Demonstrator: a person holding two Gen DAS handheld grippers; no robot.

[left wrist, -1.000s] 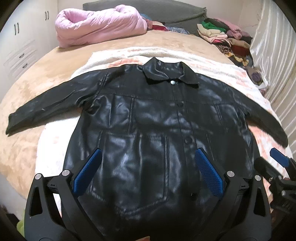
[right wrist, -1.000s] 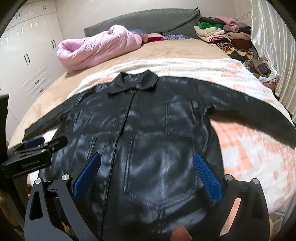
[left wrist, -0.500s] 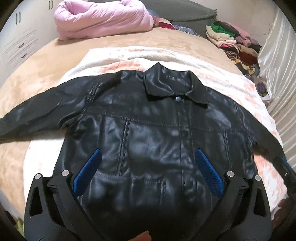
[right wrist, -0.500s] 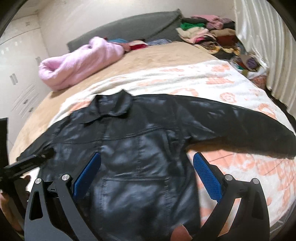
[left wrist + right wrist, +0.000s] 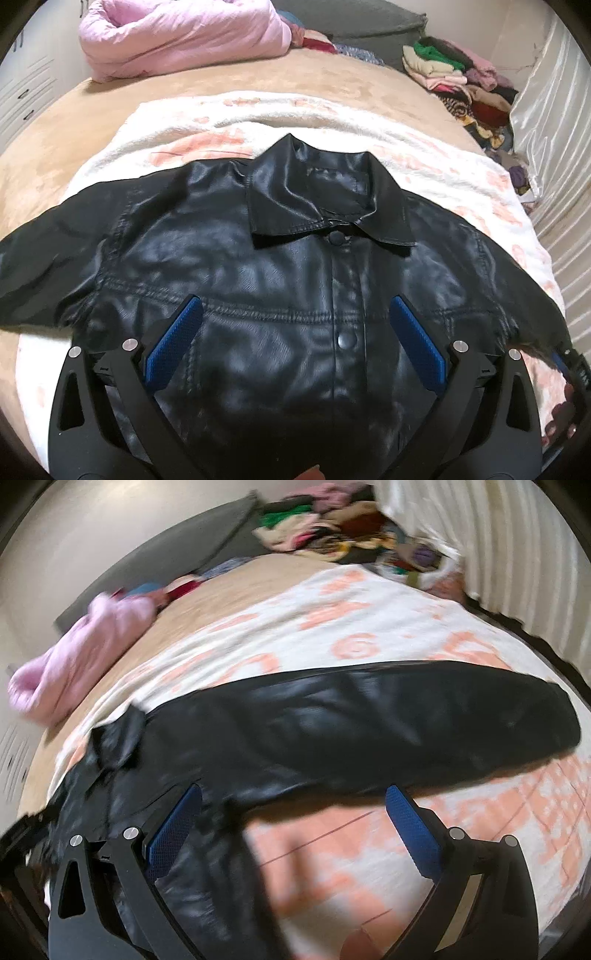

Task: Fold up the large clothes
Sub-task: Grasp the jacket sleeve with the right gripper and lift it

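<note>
A black leather jacket (image 5: 280, 280) lies flat and buttoned on the bed, collar (image 5: 325, 199) toward the headboard, both sleeves spread out. My left gripper (image 5: 293, 314) hovers open above the jacket's chest, with nothing between its blue pads (image 5: 173, 341). In the blurred right wrist view the jacket's right sleeve (image 5: 369, 720) stretches across the blanket, and my right gripper (image 5: 293, 805) hangs open over the armpit area below that sleeve, holding nothing. The other gripper (image 5: 570, 369) shows at the right edge of the left wrist view.
The jacket rests on a white and orange patterned blanket (image 5: 461, 173) over a tan bedspread (image 5: 55, 147). A pink duvet (image 5: 177, 33) lies near the headboard. A pile of folded clothes (image 5: 458, 81) sits at the back right beside a pale curtain (image 5: 554, 110).
Both grippers moved forward up the jacket. The left one went from the hem to the chest; the right one swung right toward the sleeve. Both stayed open.
</note>
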